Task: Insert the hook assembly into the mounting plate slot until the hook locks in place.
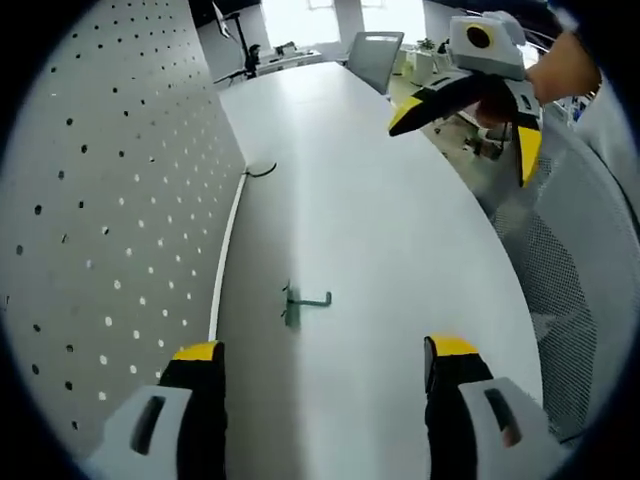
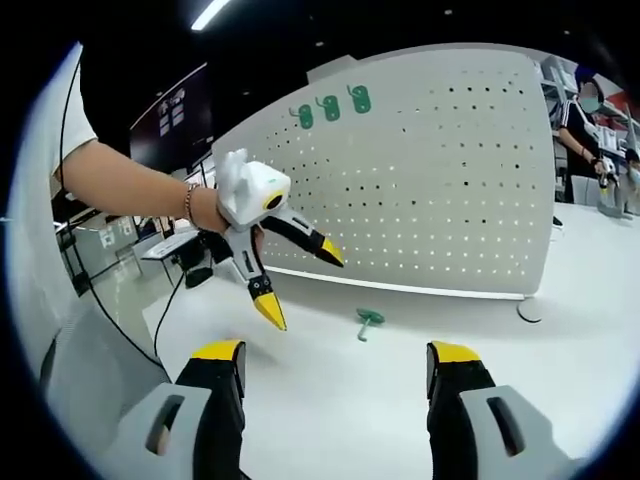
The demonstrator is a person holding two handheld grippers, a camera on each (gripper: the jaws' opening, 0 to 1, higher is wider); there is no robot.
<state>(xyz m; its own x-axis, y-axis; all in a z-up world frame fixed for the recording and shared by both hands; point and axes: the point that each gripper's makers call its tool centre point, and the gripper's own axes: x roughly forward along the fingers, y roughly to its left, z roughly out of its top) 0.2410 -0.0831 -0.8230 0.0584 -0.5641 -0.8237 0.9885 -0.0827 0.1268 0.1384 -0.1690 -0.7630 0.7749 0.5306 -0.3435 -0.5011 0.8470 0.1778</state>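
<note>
In the left gripper view, your left hand-held gripper stands released, its two yellow-tipped jaws wide apart with nothing between them, low over the white desk. Just beyond the jaws the green hook assembly lies flat on the desk, untouched. Its small base plate sits toward the pegboard side, and its thin arm runs away from that plate, crosswise to your jaws, so the long axis lies roughly at right angles to the board's foot. The perforated mounting plate stands upright along the left of this view, its lower edge meeting the desk near the hook. A dark cable curls at the board's foot farther on. Beyond that, your right hand-held gripper hangs in the air over the desk's far edge, jaws spread and holding nothing. An office chair stands at the desk's far end.

In the right gripper view, your right hand-held gripper is likewise released. The hook assembly rests on the desk ahead of it, near the foot of the mounting plate. Your left hand-held gripper hovers left of the hook, apart from it. Three green hooks sit high on the board. A person stands at far right.
</note>
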